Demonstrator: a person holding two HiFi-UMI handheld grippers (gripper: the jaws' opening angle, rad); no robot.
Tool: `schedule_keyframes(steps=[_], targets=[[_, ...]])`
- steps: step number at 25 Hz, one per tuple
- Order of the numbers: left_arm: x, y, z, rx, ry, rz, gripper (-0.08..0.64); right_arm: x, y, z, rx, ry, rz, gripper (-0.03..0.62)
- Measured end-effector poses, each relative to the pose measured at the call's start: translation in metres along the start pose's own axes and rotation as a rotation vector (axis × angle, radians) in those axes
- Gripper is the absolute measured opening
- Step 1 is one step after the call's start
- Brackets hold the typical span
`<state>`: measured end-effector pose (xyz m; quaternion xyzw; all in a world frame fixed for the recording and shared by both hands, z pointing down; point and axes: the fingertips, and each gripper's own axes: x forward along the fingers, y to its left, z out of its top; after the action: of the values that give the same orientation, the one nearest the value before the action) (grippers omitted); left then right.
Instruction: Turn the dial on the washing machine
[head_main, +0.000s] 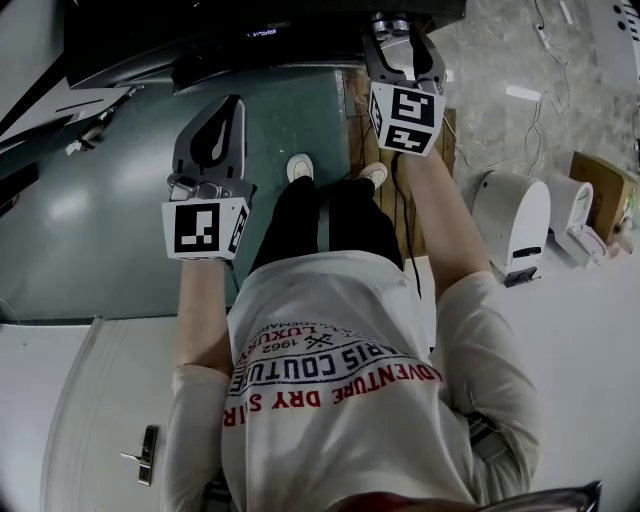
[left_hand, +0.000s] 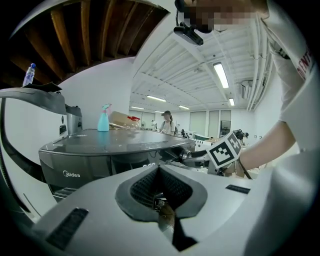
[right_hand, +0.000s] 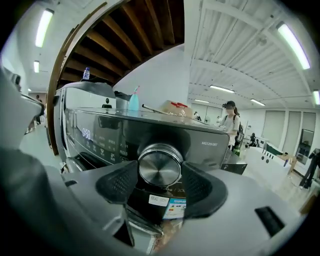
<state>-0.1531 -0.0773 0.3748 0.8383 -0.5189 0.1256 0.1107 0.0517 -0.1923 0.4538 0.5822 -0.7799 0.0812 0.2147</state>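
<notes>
The dark grey washing machine (right_hand: 100, 131) has a round silver dial (right_hand: 160, 166) on its lit control panel. In the right gripper view the two black pads sit against the dial's left and right sides, so my right gripper (right_hand: 160, 175) is shut on the dial. The head view shows my right gripper (head_main: 395, 35) reaching up to the machine's front (head_main: 250, 30). My left gripper (head_main: 226, 110) hangs in the air to the left, jaws pressed together and holding nothing. From the left gripper view, the right gripper's marker cube (left_hand: 225, 150) shows beside the panel.
A blue spray bottle (left_hand: 103, 118) and a box stand on the machine's top. White appliances (head_main: 510, 225) and a cardboard box (head_main: 600, 190) stand on the floor to the right. A person (right_hand: 231, 120) stands far behind. A white panel with a handle (head_main: 147, 455) lies at lower left.
</notes>
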Motion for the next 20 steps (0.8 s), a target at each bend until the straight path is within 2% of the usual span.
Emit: schedule_keyframes(steps=[5,10,14,20], targets=[[-0.002,0.0,0.0,0.005,-0.001,-0.006,0.015,-0.004,0.003,0.006,-0.078,-0.024,-0.012,0.291],[-0.006,0.003,0.0,0.003,-0.002,-0.005,0.015,-0.014,0.011,0.013,-0.257,-0.081,-0.047,0.291],[-0.008,0.003,0.002,0.0,-0.004,-0.005,0.015,-0.011,0.011,0.004,-0.396,-0.057,-0.067,0.291],[-0.007,0.004,0.008,-0.01,-0.02,0.0,0.015,-0.004,0.007,-0.001,-0.457,-0.022,-0.089,0.29]])
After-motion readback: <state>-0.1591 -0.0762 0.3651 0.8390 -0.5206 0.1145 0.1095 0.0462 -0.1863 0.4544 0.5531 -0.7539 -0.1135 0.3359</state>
